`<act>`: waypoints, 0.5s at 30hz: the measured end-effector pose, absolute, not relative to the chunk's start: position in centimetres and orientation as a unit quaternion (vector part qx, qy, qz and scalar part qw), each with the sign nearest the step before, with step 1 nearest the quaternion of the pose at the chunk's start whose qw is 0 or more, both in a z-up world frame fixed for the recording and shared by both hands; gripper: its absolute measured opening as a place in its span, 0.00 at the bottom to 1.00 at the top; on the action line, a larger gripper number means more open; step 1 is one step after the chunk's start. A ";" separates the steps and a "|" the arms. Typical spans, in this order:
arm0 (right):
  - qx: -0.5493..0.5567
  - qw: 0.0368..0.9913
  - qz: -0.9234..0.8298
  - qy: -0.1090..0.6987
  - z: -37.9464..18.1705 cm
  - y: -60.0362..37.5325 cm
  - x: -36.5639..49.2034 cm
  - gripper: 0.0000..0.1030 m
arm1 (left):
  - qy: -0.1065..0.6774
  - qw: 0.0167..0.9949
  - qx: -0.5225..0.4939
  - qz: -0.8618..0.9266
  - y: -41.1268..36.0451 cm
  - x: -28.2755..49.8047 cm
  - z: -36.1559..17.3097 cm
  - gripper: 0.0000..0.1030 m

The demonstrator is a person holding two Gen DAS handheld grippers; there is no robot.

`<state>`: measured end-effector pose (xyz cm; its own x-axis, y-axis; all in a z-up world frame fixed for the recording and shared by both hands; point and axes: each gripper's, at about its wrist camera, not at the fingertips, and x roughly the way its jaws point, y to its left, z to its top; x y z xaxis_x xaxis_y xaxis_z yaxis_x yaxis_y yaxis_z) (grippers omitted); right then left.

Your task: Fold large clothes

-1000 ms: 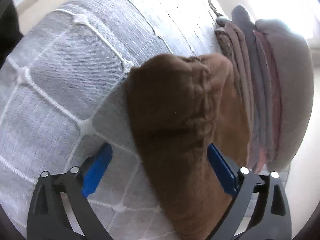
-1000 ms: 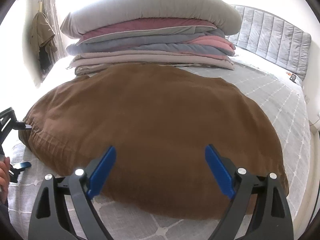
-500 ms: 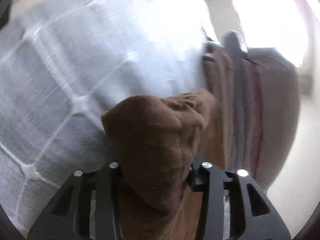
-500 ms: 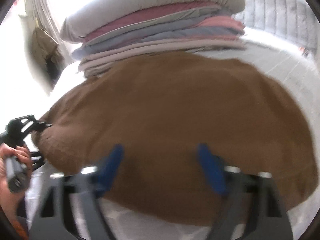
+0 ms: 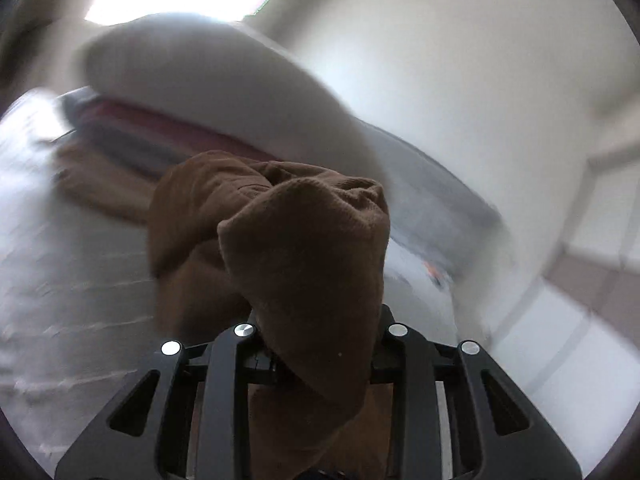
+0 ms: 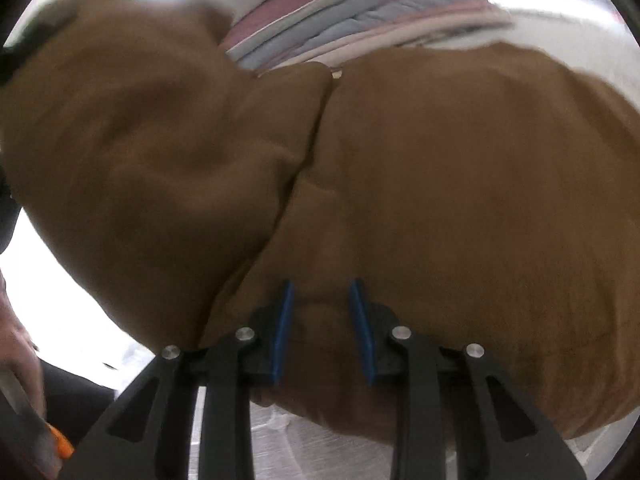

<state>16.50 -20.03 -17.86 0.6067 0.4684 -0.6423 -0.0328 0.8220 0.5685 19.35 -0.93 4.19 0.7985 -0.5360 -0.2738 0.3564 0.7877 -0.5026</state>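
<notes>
The brown garment lies spread over the bed, its left part lifted and folding over toward the middle. My right gripper has its blue pads closing on a pinched ridge of the garment's near edge. In the left wrist view a bunched corner of the brown garment stands up between the jaws of my left gripper. Those jaws are closing on it, and the cloth hides their pads. This corner is raised above the bed.
A stack of folded bedding topped by a grey quilt sits at the far side of the bed. The grey checked bedsheet runs to the left. A person's hand shows at the lower left.
Both grippers went from wide open to closed on the brown garment. The left one has lifted and rolled with its corner; the right one dropped onto the near edge.
</notes>
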 end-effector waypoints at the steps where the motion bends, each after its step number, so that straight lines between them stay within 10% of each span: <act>1: 0.286 0.850 0.151 0.415 -17.8 -21.1 16.3 0.30 | 0.209 0.921 -0.196 -0.264 -2.7 19.3 4.4 0.25; 15: 0.507 0.808 0.029 0.300 -15.7 -40.9 9.4 0.74 | 0.386 0.809 -0.022 -0.442 -15.7 17.9 -9.9 0.33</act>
<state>9.44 -40.86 -15.73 0.8187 0.3504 -0.4549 0.2570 0.4848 0.8360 17.91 -15.68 -9.93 0.3115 -0.7324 -0.6055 0.6988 0.6083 -0.3764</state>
